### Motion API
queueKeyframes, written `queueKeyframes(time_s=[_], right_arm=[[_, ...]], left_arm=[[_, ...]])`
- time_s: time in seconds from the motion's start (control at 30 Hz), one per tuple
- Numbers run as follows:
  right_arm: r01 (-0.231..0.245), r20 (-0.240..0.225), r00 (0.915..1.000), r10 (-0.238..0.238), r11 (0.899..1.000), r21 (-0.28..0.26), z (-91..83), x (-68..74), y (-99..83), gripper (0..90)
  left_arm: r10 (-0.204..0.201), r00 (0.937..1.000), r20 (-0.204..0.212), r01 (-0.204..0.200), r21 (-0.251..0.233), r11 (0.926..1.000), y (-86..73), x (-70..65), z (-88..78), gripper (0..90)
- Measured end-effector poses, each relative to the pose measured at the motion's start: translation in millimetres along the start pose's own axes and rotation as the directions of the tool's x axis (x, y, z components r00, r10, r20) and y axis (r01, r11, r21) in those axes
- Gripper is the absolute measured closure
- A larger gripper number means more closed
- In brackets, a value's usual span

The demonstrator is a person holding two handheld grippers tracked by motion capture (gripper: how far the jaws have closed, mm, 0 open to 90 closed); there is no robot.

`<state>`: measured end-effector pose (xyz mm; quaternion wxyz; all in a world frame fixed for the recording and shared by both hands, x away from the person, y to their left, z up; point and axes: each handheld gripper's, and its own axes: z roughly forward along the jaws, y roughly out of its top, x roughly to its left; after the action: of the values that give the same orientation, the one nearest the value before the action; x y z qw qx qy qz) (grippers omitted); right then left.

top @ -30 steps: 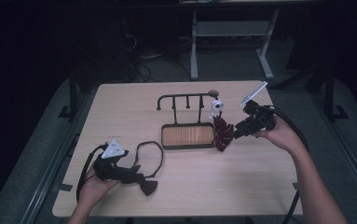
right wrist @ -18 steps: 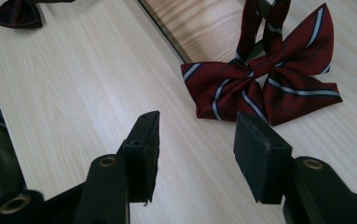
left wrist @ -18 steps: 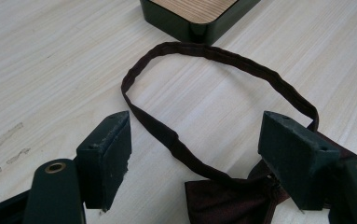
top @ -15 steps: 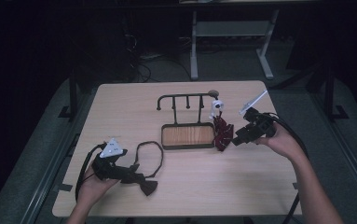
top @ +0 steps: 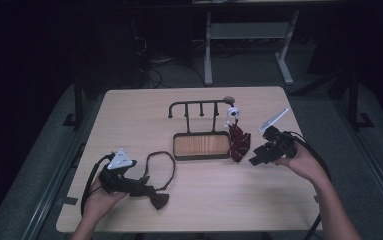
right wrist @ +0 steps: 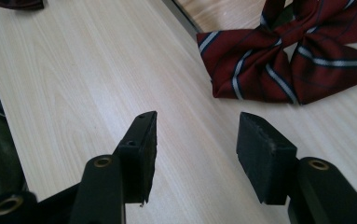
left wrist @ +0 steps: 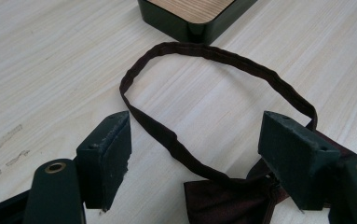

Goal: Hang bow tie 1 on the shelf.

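Observation:
A dark brown bow tie (top: 158, 200) with a looped strap (top: 161, 165) lies on the table at front left. My left gripper (top: 146, 187) rests just behind it, open, with its jaws on either side of the strap (left wrist: 223, 53) and the knot (left wrist: 227, 200), not pressing on them. A red striped bow tie (top: 239, 142) lies against the right end of a wood-topped base (top: 201, 145). My right gripper (top: 256, 159) hovers low, right of it. Its jaws have just been opening and nothing is between them (right wrist: 198, 121). The red tie (right wrist: 283, 60) lies just beyond the jaw tips.
A black rack (top: 199, 105) with several hooks rises from the base. A small white piece (top: 232, 114) sits at its right end above the red tie. Bare tabletop (top: 219, 200) lies between the hands. Cables trail from both grippers.
My right gripper has sunk toward the table and drawn slightly back from the red bow tie, with its jaws wider. The left hand and the dark tie have stayed put.

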<state>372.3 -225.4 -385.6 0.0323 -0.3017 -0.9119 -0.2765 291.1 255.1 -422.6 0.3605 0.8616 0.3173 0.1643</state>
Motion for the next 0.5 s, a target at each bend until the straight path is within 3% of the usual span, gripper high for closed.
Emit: queueKeyframes(time_s=[0.1,0.17,0.5], right_arm=[[-0.009,-0.002,1.0000,0.009,1.000,-0.007,1.0,-0.2,-5.7,47.3],[-0.013,-0.005,0.9999,0.013,1.000,-0.007,2.3,-0.3,-9.9,47.4],[-0.023,0.006,0.9997,0.023,1.000,-0.016,3.4,-1.2,-23.3,45.9]], left_arm=[[-0.014,0.9999,0.000,0.014,-0.001,0.9999,0.4,-1.6,0.5,25.7],[0.001,1.0000,0.000,-0.001,0.006,1.0000,1.2,-1.7,0.2,25.5],[0.001,1.0000,0.000,-0.001,0.011,0.9999,1.0,-1.4,1.6,25.2]])
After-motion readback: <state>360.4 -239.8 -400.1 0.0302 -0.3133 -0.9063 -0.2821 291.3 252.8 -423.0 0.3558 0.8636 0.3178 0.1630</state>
